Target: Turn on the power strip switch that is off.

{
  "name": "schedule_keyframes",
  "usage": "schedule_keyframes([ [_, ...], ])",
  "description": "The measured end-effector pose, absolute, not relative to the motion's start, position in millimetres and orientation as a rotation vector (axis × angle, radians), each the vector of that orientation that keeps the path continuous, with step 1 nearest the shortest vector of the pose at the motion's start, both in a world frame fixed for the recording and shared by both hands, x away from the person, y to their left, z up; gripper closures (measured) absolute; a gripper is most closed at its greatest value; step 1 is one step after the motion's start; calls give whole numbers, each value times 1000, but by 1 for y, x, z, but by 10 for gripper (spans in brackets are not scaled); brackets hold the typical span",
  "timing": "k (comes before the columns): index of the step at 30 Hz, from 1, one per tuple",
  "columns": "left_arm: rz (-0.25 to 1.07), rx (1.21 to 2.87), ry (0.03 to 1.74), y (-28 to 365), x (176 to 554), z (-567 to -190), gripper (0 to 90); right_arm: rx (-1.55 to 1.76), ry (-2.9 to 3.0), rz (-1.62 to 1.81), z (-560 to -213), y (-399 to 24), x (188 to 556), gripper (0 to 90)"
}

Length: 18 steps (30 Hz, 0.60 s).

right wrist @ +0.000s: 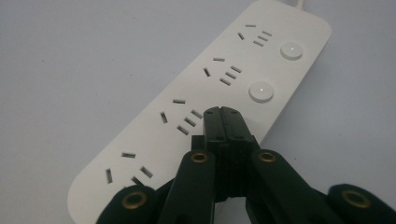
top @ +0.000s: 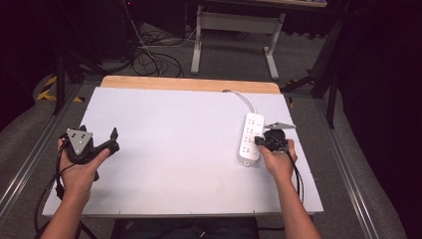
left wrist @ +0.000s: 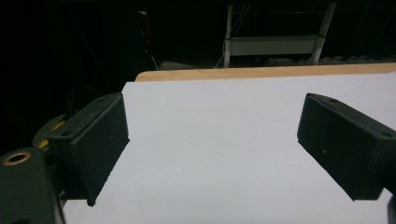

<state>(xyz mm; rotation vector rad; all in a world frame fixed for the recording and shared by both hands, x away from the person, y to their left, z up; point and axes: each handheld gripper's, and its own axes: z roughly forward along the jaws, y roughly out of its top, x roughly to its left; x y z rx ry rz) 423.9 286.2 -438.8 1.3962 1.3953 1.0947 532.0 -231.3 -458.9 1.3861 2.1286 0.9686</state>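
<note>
White tabletop (top: 179, 149), matte and bare over most of its width, edged along the near side by a thin pale lip. Near left: left hand (top: 79, 172) wrapped around the left gripper (top: 113, 138), resting low over the board with jaws spread wide apart and nothing between them; black pads (left wrist: 100, 140) on either side of plain white surface in the left gripper view. Near right: right hand (top: 278, 162) on the right gripper (top: 258, 141), jaws pressed together with nothing between them, tips down on the top face of the white power strip (top: 250, 137), at about a third button's place in line with the two round switch buttons (right wrist: 260, 91) and beside a socket group. Power strip flat on the tabletop, lengthwise front to back, near the right edge; white cord (top: 244, 98) curving off its far end toward the back. Farther back: strip of bare wooden board (top: 189, 83) along the far edge of the white sheet. Beyond that: grey carpeted floor (top: 234, 59), tangle of black cables (top: 154, 62), white legs of another desk (top: 234, 40). Yellow-and-black hazard tape (top: 47, 89) on the floor at far left. Room dark all round, black on both sides.
</note>
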Motion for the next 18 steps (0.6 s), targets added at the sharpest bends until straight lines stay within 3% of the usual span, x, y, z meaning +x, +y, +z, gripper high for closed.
schedule_keyframes([
  [18, 1098, 1403, 1391, 285, 425, -439, 96, 1402, 2129, 980, -459, -232, 532, 900],
])
